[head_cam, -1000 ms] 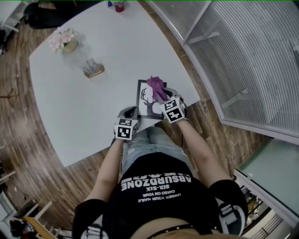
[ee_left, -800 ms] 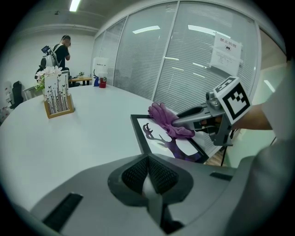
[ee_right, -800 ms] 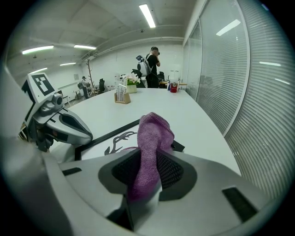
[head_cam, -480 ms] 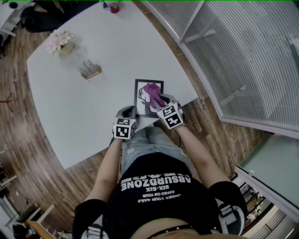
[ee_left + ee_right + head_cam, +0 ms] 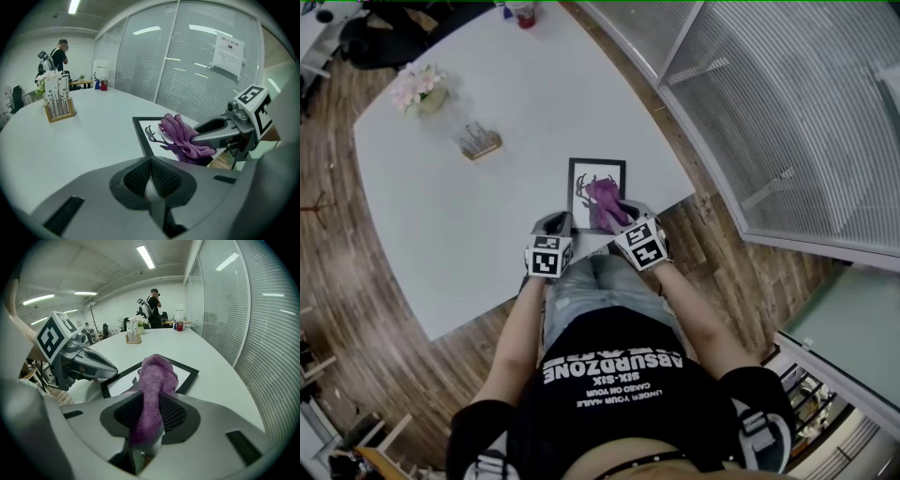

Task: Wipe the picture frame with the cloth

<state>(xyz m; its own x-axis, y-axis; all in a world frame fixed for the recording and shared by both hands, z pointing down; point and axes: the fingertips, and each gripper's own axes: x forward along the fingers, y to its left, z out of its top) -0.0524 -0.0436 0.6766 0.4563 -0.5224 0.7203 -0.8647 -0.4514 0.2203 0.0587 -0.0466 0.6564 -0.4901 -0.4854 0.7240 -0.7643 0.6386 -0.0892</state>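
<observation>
At the near edge of the tabletop (image 5: 469, 216), the left gripper (image 5: 556, 223) sits with its jaws closed on nothing, just beside the near left corner of the picture frame (image 5: 584, 178). The frame lies flat by the tabletop's near right corner. The purple cloth (image 5: 602, 201) rests on it, pinched by the right gripper (image 5: 621, 221). Nothing seems to pin the frame, so a hard stroke could probably slide it off the edge.

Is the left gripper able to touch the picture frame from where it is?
Probably yes. The left gripper is just beside the left edge of the picture frame, with only bare table between. The right gripper and its purple cloth sit further right.
</observation>
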